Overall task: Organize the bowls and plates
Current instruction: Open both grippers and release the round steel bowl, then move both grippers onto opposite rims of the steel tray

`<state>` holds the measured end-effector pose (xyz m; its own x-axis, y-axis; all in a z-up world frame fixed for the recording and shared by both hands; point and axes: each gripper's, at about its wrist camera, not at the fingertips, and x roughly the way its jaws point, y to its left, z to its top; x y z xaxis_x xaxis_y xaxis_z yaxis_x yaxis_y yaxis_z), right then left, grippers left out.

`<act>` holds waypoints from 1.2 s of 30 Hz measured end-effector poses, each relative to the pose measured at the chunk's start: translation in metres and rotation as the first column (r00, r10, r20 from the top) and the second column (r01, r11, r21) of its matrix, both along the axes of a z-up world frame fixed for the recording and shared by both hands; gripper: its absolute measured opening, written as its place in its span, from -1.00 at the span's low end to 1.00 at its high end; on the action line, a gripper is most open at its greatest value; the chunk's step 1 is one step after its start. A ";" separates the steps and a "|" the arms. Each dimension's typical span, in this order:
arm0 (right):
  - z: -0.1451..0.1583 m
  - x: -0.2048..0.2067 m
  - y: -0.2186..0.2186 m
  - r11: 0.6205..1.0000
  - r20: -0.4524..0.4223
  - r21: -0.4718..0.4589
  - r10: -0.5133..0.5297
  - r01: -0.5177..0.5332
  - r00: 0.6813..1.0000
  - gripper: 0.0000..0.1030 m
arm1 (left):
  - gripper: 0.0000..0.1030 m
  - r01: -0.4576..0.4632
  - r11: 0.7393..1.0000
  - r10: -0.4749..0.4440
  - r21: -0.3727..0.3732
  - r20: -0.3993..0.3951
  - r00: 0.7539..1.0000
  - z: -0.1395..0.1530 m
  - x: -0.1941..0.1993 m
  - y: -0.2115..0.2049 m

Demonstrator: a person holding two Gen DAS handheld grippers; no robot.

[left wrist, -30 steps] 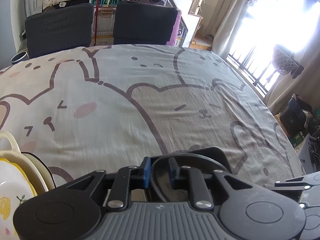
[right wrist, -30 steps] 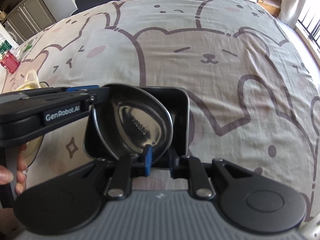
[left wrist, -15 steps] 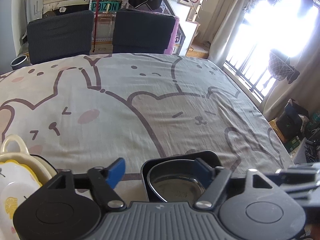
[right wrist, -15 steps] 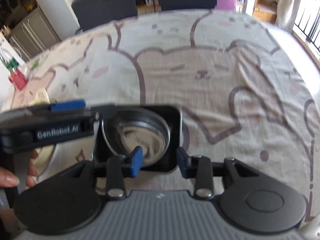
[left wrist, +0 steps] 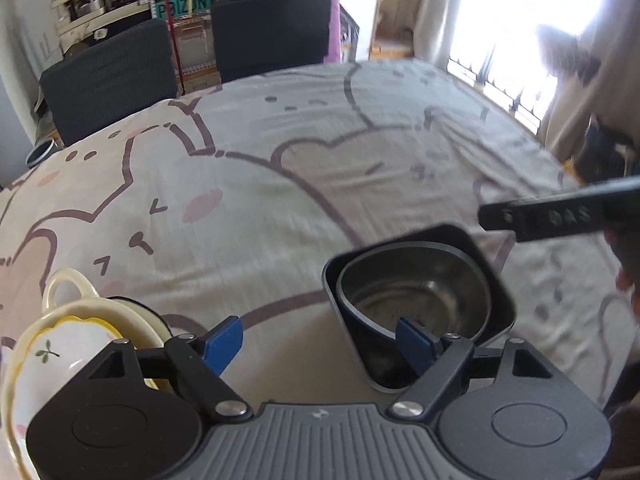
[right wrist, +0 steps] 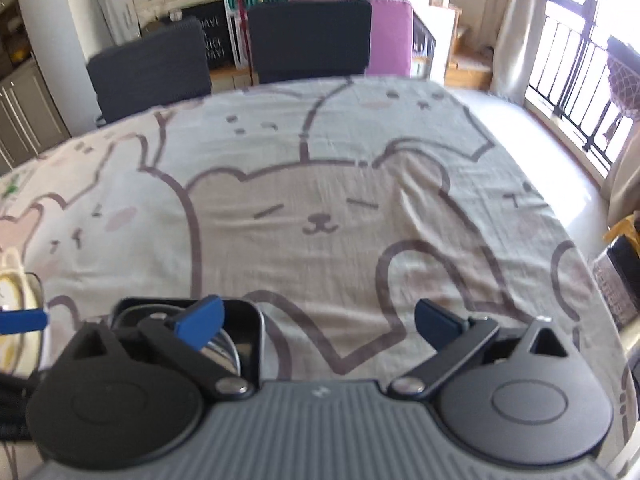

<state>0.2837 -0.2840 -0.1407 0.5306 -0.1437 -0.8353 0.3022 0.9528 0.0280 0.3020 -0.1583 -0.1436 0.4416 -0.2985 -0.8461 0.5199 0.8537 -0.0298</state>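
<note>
A steel bowl (left wrist: 416,296) sits nested inside a black square bowl (left wrist: 496,292) on the bear-print tablecloth. My left gripper (left wrist: 318,344) is opening; its right pad (left wrist: 414,344) stands at the bowl's near rim without pressing, and bare cloth lies between the pads. A stack of cream plates (left wrist: 60,344) with a handled dish lies at its left. My right gripper (right wrist: 318,322) is opening wide over bare cloth, with the black bowl (right wrist: 250,320) just behind its left finger. That same gripper also appears as a dark bar (left wrist: 560,214) right of the bowls.
Two dark chairs (left wrist: 108,80) (right wrist: 312,36) stand at the table's far side. The table's right edge (right wrist: 600,280) drops toward a balcony window. A person's fingers (left wrist: 628,280) show at the right border. The cream plates (right wrist: 16,280) peek in at the left.
Both grippers opened and let go of the steel bowl, which went from tilted to level inside the black bowl. The right gripper drew back to the right.
</note>
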 end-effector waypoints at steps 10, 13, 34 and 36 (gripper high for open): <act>-0.034 0.033 0.012 0.999 -0.124 -0.029 0.013 -0.017 0.992 0.99 | 0.63 0.045 0.992 -0.043 0.119 -0.024 0.999 -0.020 0.006 -0.009; -0.039 0.037 0.014 0.999 -0.138 -0.040 0.019 -0.025 0.990 0.99 | 0.63 0.047 0.990 -0.044 0.132 -0.024 0.999 -0.024 0.009 -0.013; -0.042 0.013 0.006 0.994 -0.191 0.006 0.104 -0.105 0.976 0.99 | 0.63 -0.082 0.993 0.082 0.081 0.009 0.997 -0.021 0.027 -0.007; -0.041 0.009 0.006 0.993 -0.196 0.010 0.115 -0.115 0.974 0.99 | 0.63 -0.084 0.993 0.084 0.080 0.014 0.996 -0.021 0.027 -0.007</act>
<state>0.2930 -0.2782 -0.1819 0.3693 -0.0924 -0.9247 0.1904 0.9815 -0.0221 0.3291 -0.1656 -0.1641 0.4711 -0.1908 -0.8612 0.4462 0.8938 0.0460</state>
